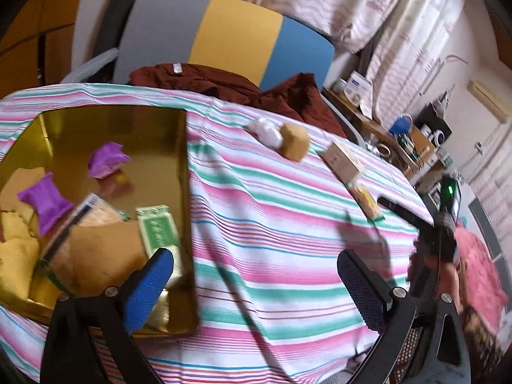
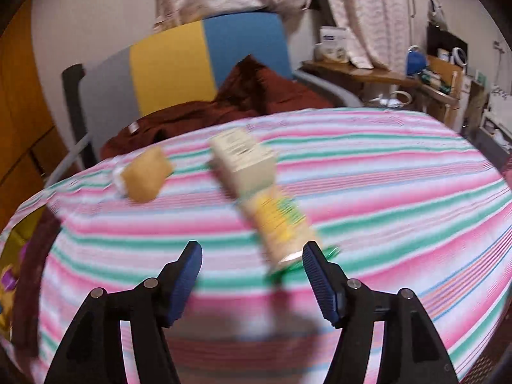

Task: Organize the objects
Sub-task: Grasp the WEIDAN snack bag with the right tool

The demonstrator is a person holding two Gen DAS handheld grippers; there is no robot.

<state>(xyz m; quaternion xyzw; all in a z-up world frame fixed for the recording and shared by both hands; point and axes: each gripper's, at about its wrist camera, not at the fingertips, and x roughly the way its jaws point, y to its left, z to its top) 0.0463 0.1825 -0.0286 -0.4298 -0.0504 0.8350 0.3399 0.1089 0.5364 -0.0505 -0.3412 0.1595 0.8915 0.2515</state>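
In the left wrist view a gold tin point(image 1: 179, 166) sits on the striped cloth at the left. It holds purple wrappers point(image 1: 107, 160), a green card box point(image 1: 156, 228) and tan pieces. My left gripper point(image 1: 256, 288) hangs open over the cloth beside the tin's right wall, with nothing between its fingers. Further back lie a tan cube point(image 1: 294, 142), a white lump point(image 1: 267, 131), a beige box point(image 1: 340, 160) and a yellow-green packet point(image 1: 364, 196). In the right wrist view my right gripper point(image 2: 254, 275) stands open, gripping nothing. The packet point(image 2: 281, 224) ends near its right finger. Beyond are the box point(image 2: 246, 160) and cube point(image 2: 147, 179).
A chair with a grey, yellow and blue back point(image 2: 179, 64) stands behind the table with a dark red cloth point(image 2: 224, 105) draped on it. A cluttered wooden shelf point(image 2: 384, 76) is at the back right. Curtains hang behind. The tin's corner point(image 2: 16, 240) shows at the left edge.
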